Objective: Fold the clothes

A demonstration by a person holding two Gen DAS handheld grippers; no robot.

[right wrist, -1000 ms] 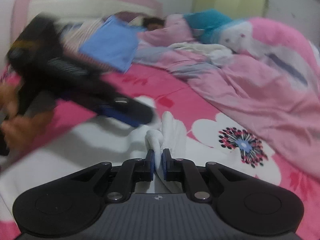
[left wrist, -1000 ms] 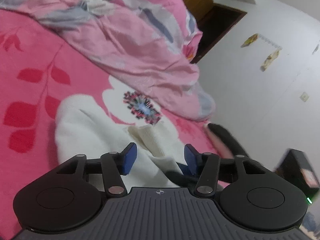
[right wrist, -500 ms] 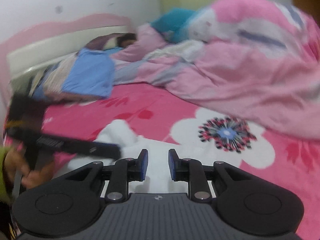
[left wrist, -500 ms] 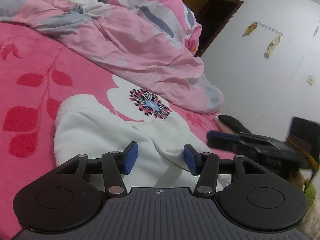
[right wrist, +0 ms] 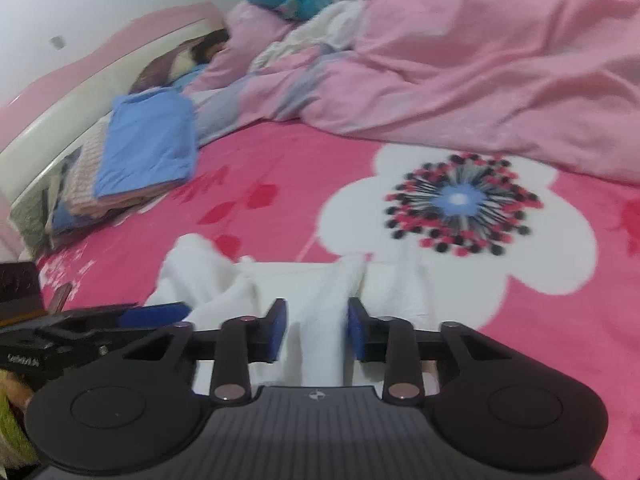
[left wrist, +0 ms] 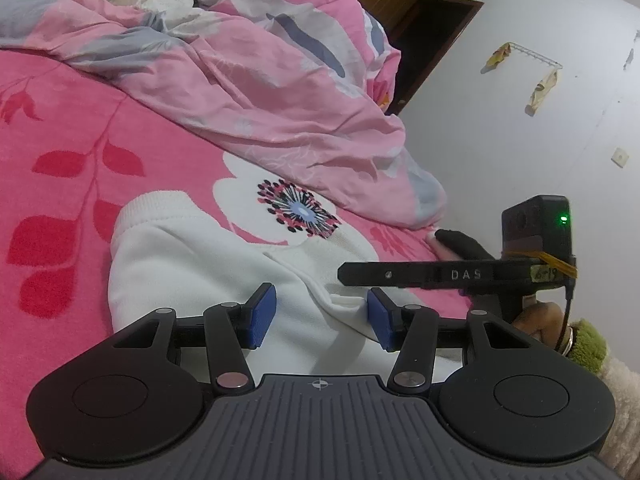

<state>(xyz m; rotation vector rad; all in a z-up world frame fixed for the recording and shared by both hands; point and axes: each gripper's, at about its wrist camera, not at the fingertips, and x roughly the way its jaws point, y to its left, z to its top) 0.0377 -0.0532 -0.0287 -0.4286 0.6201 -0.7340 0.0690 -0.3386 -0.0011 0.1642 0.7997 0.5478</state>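
The left claw (left wrist: pixel 318 318) hovers agape over the white garment (left wrist: pixel 192 256) on the pink blanket (left wrist: pixel 80 128).

White sweatshirt (left wrist: pixel 192 256) with ribbed hem. Bed cover (left wrist: pixel 80 128) hot pink: red leaf sprigs, big white flower with blue-centred black-and-red burst. Rumpled quilt (left wrist: pixel 280 92) pale pink, grey-blue and white blotches. Folded cloth (right wrist: pixel 148 148) light blue. Gripper pads (left wrist: pixel 262 316) blue, bodies black.
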